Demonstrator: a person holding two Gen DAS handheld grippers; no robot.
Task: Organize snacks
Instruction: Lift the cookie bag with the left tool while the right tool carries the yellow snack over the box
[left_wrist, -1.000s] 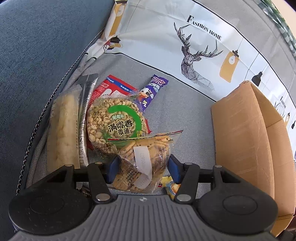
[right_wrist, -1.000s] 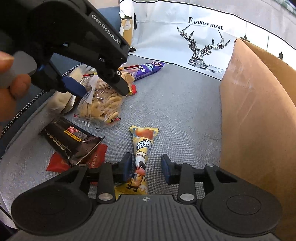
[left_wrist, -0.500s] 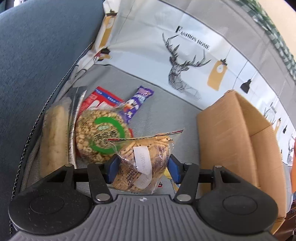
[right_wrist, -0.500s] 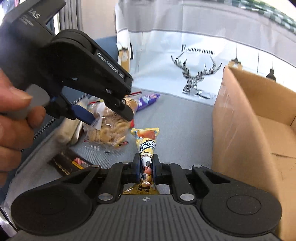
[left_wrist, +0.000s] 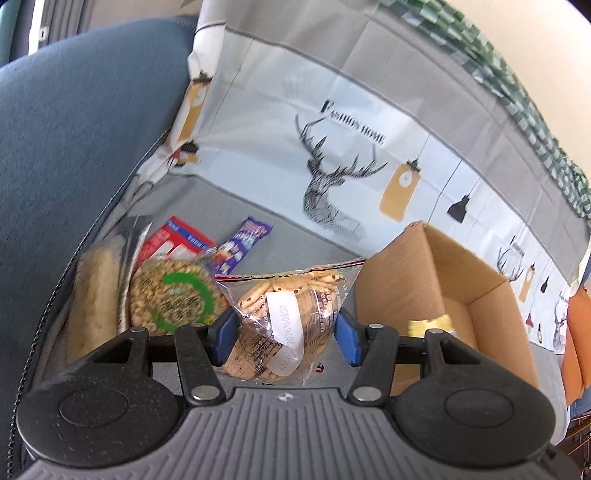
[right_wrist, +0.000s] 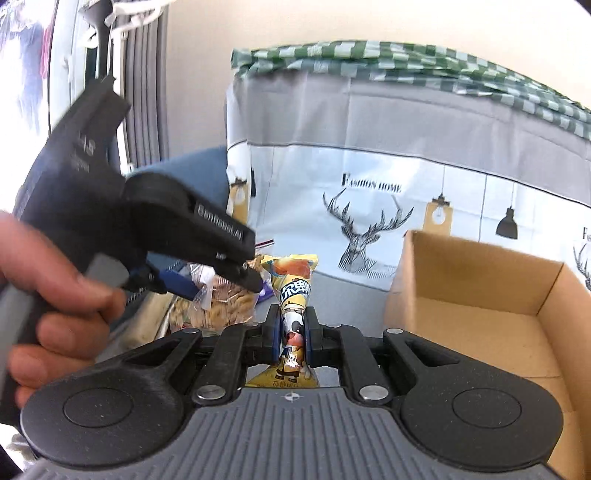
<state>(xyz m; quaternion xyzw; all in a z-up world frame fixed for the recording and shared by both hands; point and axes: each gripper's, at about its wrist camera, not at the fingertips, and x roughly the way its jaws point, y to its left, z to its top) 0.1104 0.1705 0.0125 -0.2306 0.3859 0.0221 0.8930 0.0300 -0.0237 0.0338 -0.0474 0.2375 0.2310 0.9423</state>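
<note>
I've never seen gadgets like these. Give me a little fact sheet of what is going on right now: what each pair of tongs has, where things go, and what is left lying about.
left tongs: closed on a clear bag of biscuits, lifted off the grey cloth
right tongs: shut on a yellow snack packet
cardboard box: open, to the right; something yellow shows inside it
still on the cloth: round puffed-grain pack with green ring, red packet, purple wrapper, pale long pack
backdrop: deer-print cloth
</note>
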